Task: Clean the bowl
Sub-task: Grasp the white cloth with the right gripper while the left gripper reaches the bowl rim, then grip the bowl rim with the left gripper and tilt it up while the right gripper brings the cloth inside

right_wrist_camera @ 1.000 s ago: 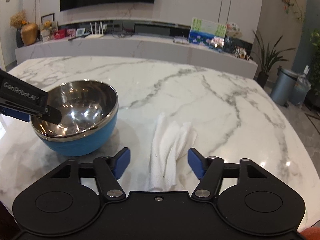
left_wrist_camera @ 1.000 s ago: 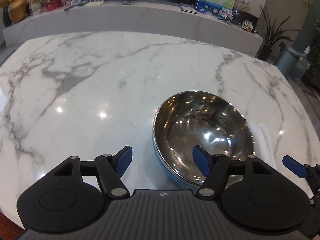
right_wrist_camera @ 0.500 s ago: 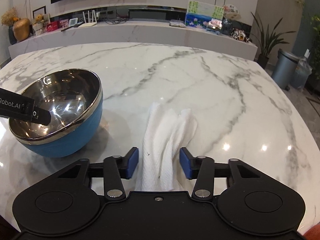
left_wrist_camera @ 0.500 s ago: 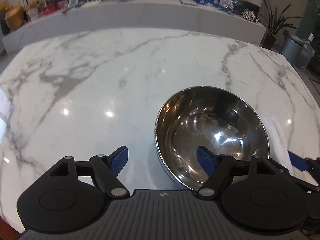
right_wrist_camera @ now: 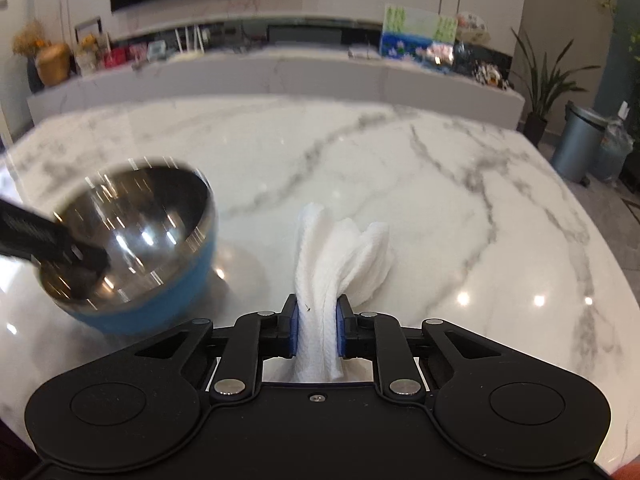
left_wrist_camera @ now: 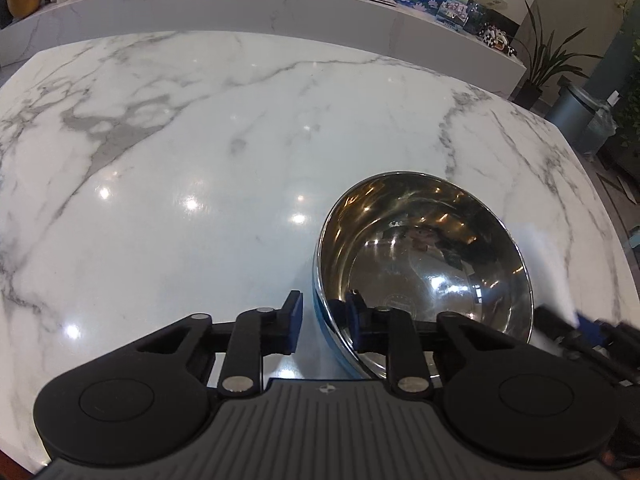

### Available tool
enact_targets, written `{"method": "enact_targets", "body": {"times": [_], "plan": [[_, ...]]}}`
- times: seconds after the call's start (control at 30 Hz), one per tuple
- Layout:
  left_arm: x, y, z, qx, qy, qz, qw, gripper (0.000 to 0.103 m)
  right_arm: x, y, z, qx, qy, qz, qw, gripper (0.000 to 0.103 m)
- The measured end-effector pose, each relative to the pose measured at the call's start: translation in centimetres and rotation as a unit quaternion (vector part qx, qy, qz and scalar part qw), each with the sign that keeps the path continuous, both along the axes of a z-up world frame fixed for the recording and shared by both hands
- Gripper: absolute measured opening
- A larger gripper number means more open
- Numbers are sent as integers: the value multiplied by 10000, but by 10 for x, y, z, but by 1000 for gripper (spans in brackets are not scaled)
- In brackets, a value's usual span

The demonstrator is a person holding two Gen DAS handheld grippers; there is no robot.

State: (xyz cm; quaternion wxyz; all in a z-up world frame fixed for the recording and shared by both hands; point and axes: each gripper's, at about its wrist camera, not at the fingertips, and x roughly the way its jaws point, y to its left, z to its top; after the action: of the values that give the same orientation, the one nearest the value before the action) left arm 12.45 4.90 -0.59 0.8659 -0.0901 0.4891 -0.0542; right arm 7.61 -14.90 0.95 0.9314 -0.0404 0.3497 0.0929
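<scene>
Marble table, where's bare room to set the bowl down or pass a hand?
The marble table is bare left of and beyond the bowl, and right of the paper towel. It's crowded at the near edge, where the left gripper clamps the rim and the right gripper pinches the towel.

Wide bare marble table (left_wrist_camera: 200,160) fills the frame's left and top, only the bowl (left_wrist_camera: 424,264) blocking lower right.

Bright, even indoor light. Ceiling lamps leave small glare spots on the polished marble counter (left_wrist_camera: 240,152) and streaked highlights inside the steel bowl (right_wrist_camera: 132,240), which is motion-blurred in the right view. Fisheye bending curves the edges.
</scene>
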Motion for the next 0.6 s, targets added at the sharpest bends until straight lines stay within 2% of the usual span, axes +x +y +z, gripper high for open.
{"method": "enact_targets", "body": {"times": [0.1, 0.2, 0.37, 0.53, 0.6], "plan": [[1, -3, 1, 81, -12, -48, 10000, 15, -8, 13, 26, 231, -328, 421, 9983, 15], [-1, -3, 1, 93, -28, -69, 9999, 14, -10, 27, 34, 299, -393, 791, 9956, 15], [-3, -4, 2, 129, -67, -110, 9998, 14, -16, 50, 19, 179, -150, 1208, 9924, 16], [-4, -8, 5, 86, -164, -228, 9996, 15, -19, 44, 14, 96, -81, 1232, 9923, 15], [-5, -11, 6, 48, -198, -295, 9994, 18, -19, 40, 12, 109, -3, 1192, 9928, 15]]}}
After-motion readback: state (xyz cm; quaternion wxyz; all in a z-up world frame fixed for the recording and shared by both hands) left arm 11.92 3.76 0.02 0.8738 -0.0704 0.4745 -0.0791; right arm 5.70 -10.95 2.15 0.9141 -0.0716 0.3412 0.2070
